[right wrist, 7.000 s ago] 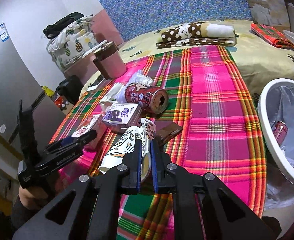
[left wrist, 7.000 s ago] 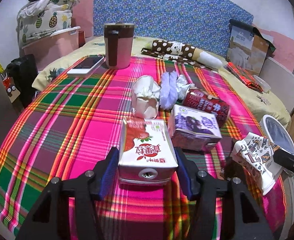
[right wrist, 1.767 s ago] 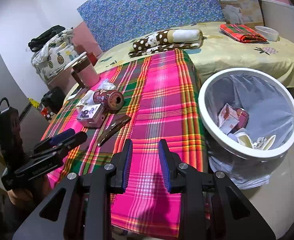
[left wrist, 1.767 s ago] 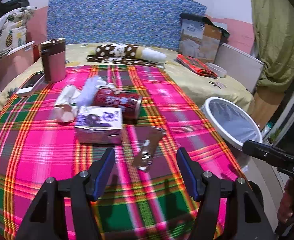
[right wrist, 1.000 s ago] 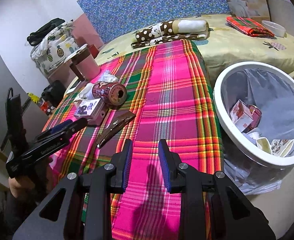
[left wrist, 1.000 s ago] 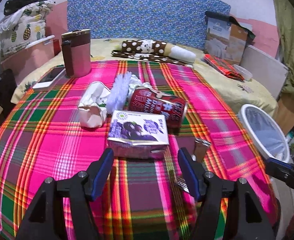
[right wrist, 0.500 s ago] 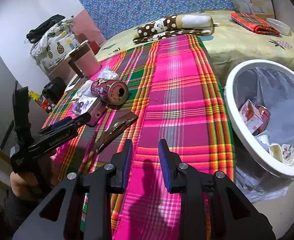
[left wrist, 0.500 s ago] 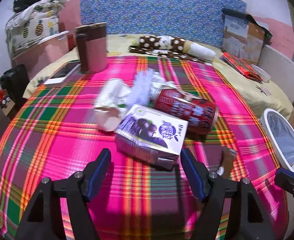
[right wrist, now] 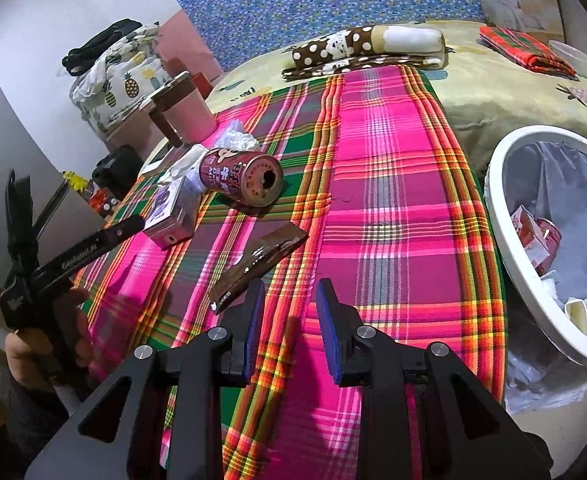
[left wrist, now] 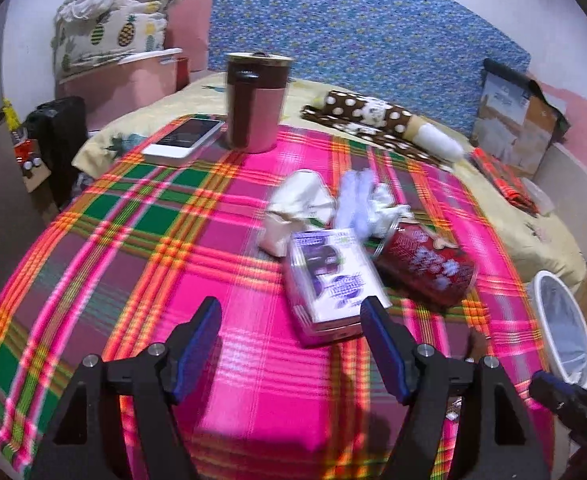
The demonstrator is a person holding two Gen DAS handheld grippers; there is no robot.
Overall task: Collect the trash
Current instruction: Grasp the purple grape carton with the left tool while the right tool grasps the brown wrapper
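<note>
Although several pieces already lie in the bin, the collection is judged partly done, with five pieces left on the worktop.

Bin (right wrist: 493, 184): white-rimmed, lined with a grey bag, to the right of the right claw and just off the worktop edge; it holds a red-and-white carton (right wrist: 527, 222), a red can and a printed paper cup.
Purple carton (left wrist: 327, 280): lying flat just ahead of the left claw, nearer its right finger; not between the pads.
Red can (left wrist: 425, 266): on its side, touching or just beside the purple carton, ahead and to the right of the left claw.
Brown wrapper (right wrist: 259, 266): flat on the plaid cloth, just ahead of the right claw and slightly to its left.
Crumpled paper (left wrist: 297, 210): beyond the purple carton, with a white tissue wad (left wrist: 367, 202) beside it.
Left claw (left wrist: 291, 344): spread wide, holding nothing.
Right claw (right wrist: 289, 320): parted by a narrow gap, holding nothing.
Remaining work (judgement): purple carton, red can, brown wrapper, paper and tissue are not yet binned.
Not trash (judgement): pink tumbler (left wrist: 257, 102) and phone (left wrist: 185, 142) at the far side of the worktop.
</note>
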